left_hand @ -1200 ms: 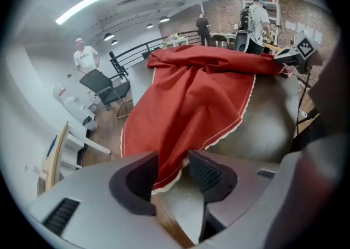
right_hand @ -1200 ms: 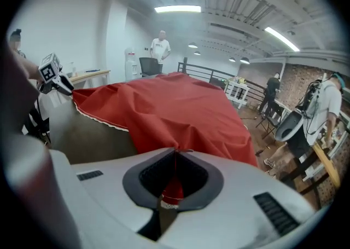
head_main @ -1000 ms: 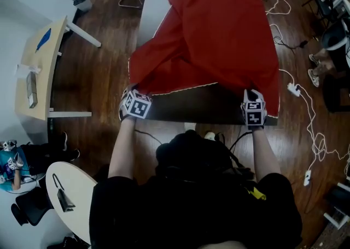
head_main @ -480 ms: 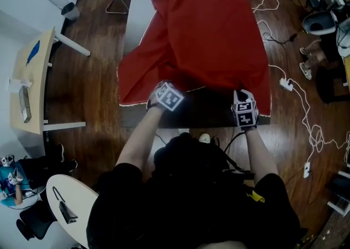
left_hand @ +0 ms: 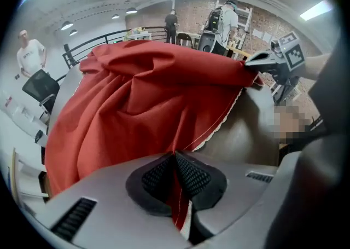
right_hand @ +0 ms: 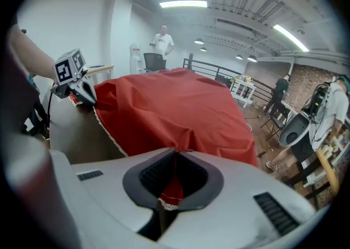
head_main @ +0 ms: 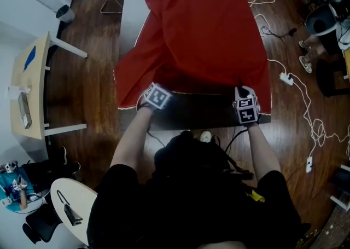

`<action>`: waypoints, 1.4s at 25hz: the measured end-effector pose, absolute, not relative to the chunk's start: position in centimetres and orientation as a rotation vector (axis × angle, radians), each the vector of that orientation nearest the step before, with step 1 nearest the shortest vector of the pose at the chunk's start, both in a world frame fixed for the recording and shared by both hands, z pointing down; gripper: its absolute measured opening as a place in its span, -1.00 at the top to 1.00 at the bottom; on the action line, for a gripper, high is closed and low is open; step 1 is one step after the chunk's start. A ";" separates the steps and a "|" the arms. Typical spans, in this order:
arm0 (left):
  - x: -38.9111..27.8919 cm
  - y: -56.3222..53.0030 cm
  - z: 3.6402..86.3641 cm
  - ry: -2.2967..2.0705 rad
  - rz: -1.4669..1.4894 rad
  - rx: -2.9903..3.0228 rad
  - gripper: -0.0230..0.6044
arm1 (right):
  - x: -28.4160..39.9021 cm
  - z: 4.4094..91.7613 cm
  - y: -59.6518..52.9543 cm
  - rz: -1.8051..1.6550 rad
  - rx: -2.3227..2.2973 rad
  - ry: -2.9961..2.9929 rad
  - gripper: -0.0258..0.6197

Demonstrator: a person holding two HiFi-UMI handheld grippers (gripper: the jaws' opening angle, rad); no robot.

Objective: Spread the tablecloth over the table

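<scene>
1. Head view: the red tablecloth covers most of the long desk and hangs over its left and right sides. The near strip of the desk is bare and dark. The left gripper and the right gripper both sit on the near edge of the tablecloth, well apart. Each one carries a cube with black and white square markers. White cables lie on the wooden floor at the right.

2. Left gripper view: the fingers of the left gripper have just been closing and now clench the tablecloth at its edge, which has a white trim. The red cloth passes between the two dark pads. The right gripper holds the same edge at the far side, above the bare desk.

3. Right gripper view: the fingers of the right gripper are clenched on the hem of the tablecloth, and a bit of red cloth with white trim shows between the pads. The left gripper grips the edge across the desk.
</scene>
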State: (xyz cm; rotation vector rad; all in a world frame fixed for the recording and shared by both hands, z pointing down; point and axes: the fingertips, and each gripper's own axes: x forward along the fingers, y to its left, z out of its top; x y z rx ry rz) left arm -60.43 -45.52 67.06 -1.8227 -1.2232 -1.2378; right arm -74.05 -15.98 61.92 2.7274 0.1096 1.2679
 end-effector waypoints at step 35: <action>-76.0 -50.0 66.4 -1.336 -1.227 -1.683 0.90 | -87.9 67.5 -8.7 1.648 2.722 0.506 0.47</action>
